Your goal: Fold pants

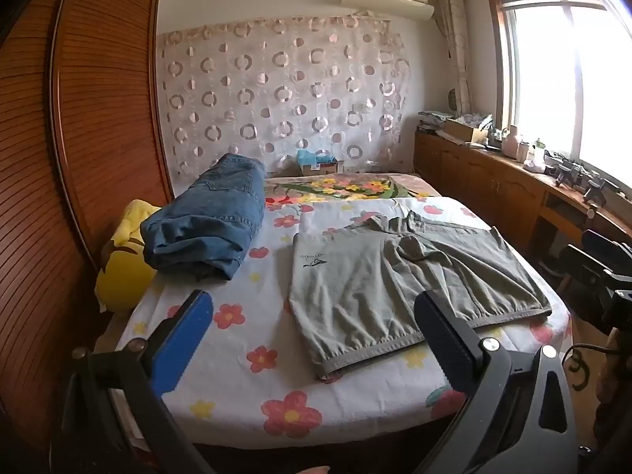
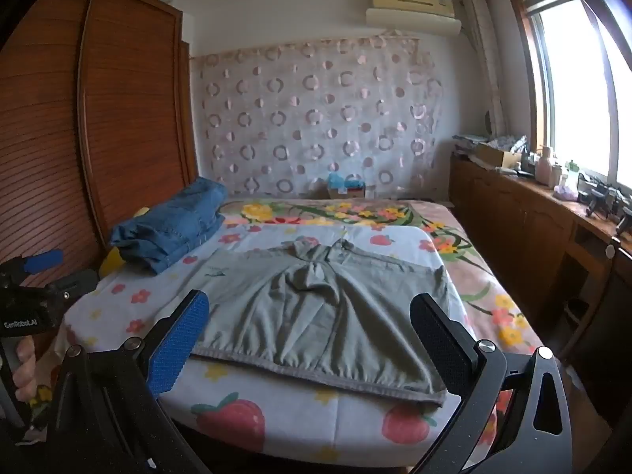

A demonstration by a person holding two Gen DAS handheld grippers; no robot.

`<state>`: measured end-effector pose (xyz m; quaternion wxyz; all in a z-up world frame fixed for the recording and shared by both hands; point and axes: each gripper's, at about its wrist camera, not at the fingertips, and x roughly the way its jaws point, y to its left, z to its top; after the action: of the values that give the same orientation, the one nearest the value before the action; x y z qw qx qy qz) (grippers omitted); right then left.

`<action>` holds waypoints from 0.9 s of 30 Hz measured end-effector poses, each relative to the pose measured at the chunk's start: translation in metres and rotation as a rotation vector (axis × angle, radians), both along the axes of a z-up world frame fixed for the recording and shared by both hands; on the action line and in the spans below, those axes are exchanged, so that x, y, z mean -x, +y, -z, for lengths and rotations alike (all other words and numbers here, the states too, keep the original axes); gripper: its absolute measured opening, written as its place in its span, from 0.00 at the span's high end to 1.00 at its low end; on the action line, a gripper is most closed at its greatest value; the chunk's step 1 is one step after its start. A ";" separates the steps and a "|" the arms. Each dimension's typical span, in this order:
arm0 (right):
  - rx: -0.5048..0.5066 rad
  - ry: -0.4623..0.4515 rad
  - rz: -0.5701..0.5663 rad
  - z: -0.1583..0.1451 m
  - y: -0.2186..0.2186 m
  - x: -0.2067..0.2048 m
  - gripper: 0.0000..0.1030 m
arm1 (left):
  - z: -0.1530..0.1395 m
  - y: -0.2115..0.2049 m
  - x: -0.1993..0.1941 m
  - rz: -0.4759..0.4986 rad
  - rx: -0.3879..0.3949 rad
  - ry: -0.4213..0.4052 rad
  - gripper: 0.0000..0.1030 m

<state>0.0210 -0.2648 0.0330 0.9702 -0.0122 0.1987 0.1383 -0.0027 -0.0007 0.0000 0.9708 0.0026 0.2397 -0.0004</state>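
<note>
One pair of grey-green pants (image 2: 316, 308) is lying flat in the frame centre on the flowered sheet (image 2: 292, 414). One folded pair of jeans (image 2: 173, 225) is sitting at upper left. Two grippers, left gripper (image 1: 312, 339) and right gripper (image 2: 312, 335), are hovering with jaws wide apart, gripping nothing.

Yellow toy (image 1: 118, 272) left of the left gripper (image 1: 312, 339): largely hidden behind folded jeans (image 1: 205, 221). Sill items (image 1: 572, 173) far right: too small to identify. Box (image 1: 318, 164) ahead: contents unclear.

"GenRobot.AI" is printed on the left gripper (image 2: 37, 260).
</note>
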 end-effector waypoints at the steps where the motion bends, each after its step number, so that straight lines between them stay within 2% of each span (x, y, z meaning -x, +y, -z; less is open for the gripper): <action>1: -0.013 -0.004 0.005 0.000 -0.001 0.000 0.00 | 0.000 0.001 -0.002 0.004 -0.001 0.002 0.01; 27: 0.000 0.002 0.003 0.000 0.002 0.001 0.00 | 0.008 -0.002 -0.002 0.001 0.001 0.010 0.01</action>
<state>0.0204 -0.2633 0.0326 0.9702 -0.0115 0.1997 0.1369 -0.0004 -0.0023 -0.0078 0.9696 0.0021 0.2446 -0.0009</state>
